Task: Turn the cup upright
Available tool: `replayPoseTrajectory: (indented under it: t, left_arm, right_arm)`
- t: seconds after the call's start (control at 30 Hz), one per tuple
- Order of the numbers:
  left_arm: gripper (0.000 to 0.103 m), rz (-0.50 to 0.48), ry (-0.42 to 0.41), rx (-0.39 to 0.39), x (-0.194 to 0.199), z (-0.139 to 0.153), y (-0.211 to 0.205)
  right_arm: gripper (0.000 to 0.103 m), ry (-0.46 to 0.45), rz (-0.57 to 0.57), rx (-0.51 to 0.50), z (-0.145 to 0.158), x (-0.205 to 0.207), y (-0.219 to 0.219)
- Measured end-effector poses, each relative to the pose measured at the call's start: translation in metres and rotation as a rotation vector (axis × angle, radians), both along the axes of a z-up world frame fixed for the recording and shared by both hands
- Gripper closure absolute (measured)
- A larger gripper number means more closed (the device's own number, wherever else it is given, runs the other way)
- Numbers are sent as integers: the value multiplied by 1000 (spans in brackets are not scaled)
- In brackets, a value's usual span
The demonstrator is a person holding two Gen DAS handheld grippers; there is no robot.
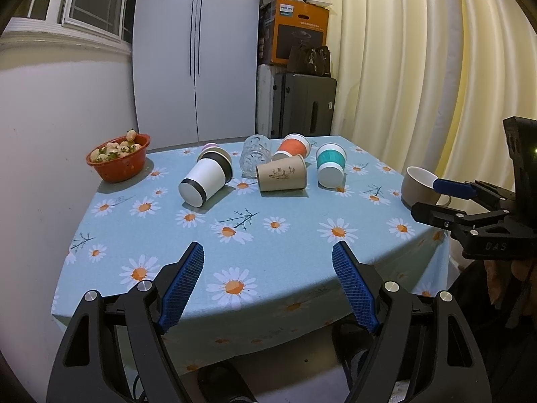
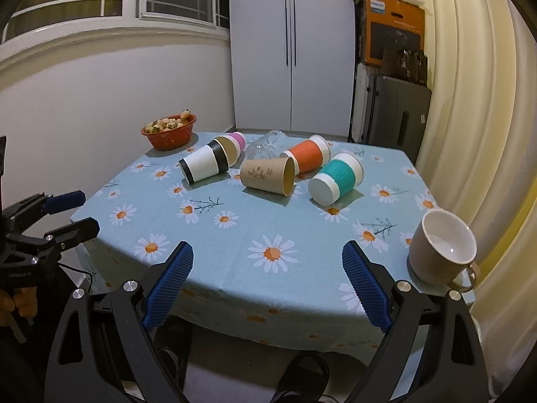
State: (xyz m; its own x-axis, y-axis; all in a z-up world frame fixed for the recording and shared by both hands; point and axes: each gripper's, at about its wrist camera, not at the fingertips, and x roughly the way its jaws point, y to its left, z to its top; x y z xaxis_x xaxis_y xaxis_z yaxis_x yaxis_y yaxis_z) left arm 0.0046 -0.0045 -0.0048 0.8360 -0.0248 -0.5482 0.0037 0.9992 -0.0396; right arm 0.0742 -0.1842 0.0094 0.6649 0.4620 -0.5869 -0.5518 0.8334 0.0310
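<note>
Both grippers hang off the near edge of the table [image 1: 100,188], above the floor, with nothing between their fingers. The left gripper [image 1: 268,262] has its jaws spread wide, blue pads [image 1: 183,288] facing each other; the right gripper [image 2: 268,262] is equally wide and empty. Six cups lie on their sides across the far half of the daisy cloth [image 2: 235,235]. From left: a black-banded cup [image 1: 206,181], base toward the camera, touching a pink cup [image 2: 233,146] behind it; a glass [image 1: 255,154] tipped over in the middle; a brown cup [image 2: 266,176] in front of the glass, mouth facing right; an orange cup [image 2: 307,156] just behind the brown one; and a teal cup [image 2: 335,178] furthest right, white base toward the camera. Whether the orange and brown cups touch cannot be determined. A tan mug [image 2: 443,247] stands upright at the near right corner, white inside, handle toward the edge, well apart from the fallen group. A red bowl [image 1: 117,163] heaped with pale fruit sits at the far left corner. Behind the table stand a white cabinet [image 1: 198,53], a grey case [image 1: 302,104] with an orange box [image 1: 298,30] on top, and a cream curtain [image 1: 419,67] on the right.
</note>
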Motion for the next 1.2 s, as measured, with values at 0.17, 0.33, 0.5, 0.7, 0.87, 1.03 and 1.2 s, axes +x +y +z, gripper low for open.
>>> replayPoseTrajectory:
  t: [0.17,0.33,0.5,0.7,0.87,1.03,1.2]
  left_arm:
    - [26,-31,41,-63,15,4,11]
    - [26,-46,73,-49,37,13,24]
    - [26,-53,116,-13,72,27,41]
    - [26,-74,215,23,129,29,67]
    - [26,-113,326,55,181,20,81]
    - [26,-141,434,138,231,0,86]
    - [26,-175,523,186,267,-17,90]
  right_arm:
    - [14,46,17,2,0,11,3]
    - [14,101,38,9,0,34,10]
    - [14,121,63,11,5,56,24]
    - [14,184,106,38,9,87,48]
    - [14,272,134,62,4,120,64]
    - [14,289,156,64,1,137,73]
    - [14,344,181,73,-10,153,76]
